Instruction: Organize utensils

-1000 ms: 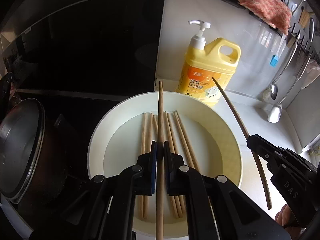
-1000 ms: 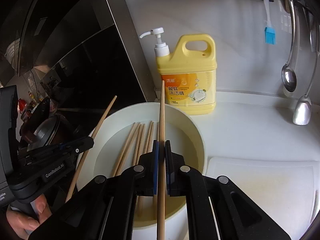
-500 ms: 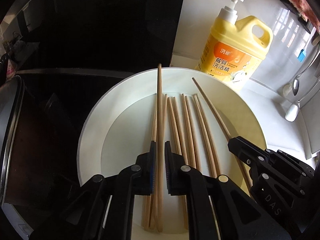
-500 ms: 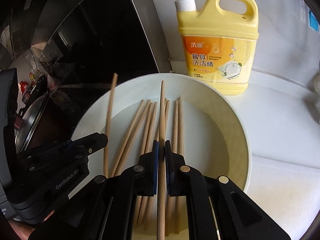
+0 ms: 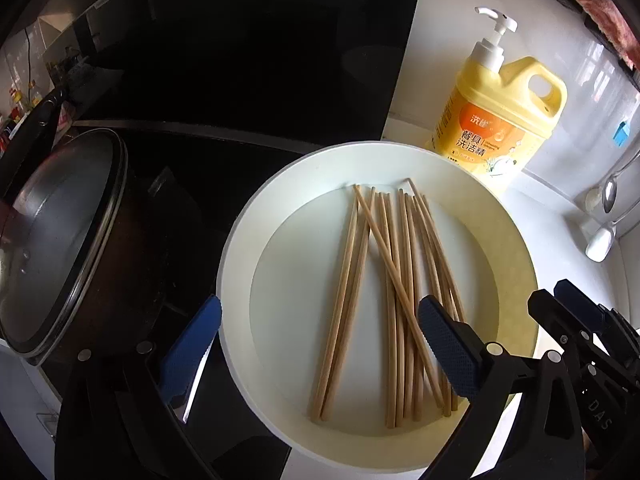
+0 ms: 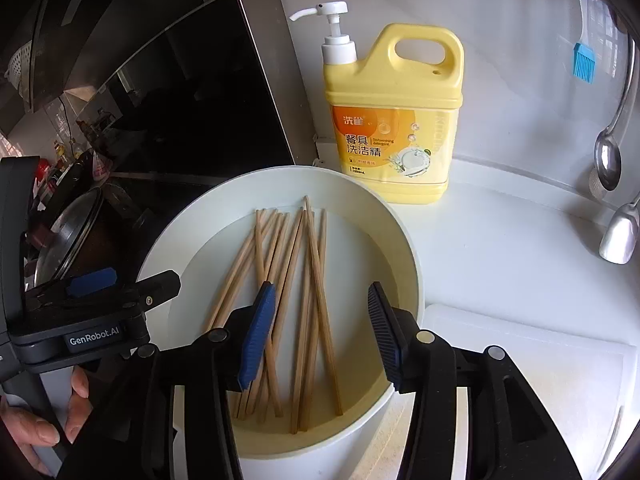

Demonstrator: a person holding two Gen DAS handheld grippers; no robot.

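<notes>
A white round basin (image 5: 236, 256) holds several wooden chopsticks (image 5: 394, 280), most lying side by side and one crossing the rest. My left gripper (image 5: 320, 350) hangs over the basin's near edge, its jaws opening wide with nothing pressed between them. In the right wrist view the same chopsticks (image 6: 316, 264) lie in the basin (image 6: 404, 248) below my right gripper (image 6: 320, 336). Its jaws are opening too and the pads touch no chopstick. Each gripper shows in the other's view: the right one (image 5: 580, 320) at the right, the left one (image 6: 92, 284) at the left.
A yellow pump bottle of dish soap (image 6: 394, 120) stands right behind the basin. A lidded pot (image 5: 52, 240) sits to the left on the dark stove. Spoons (image 6: 608, 160) and a blue brush (image 6: 583, 60) hang on the wall. A white cutting board (image 6: 520, 360) lies to the right.
Each gripper was shut on one chopstick held over the basin. Both lowered, then opened, and the two chopsticks now lie among the others in the basin.
</notes>
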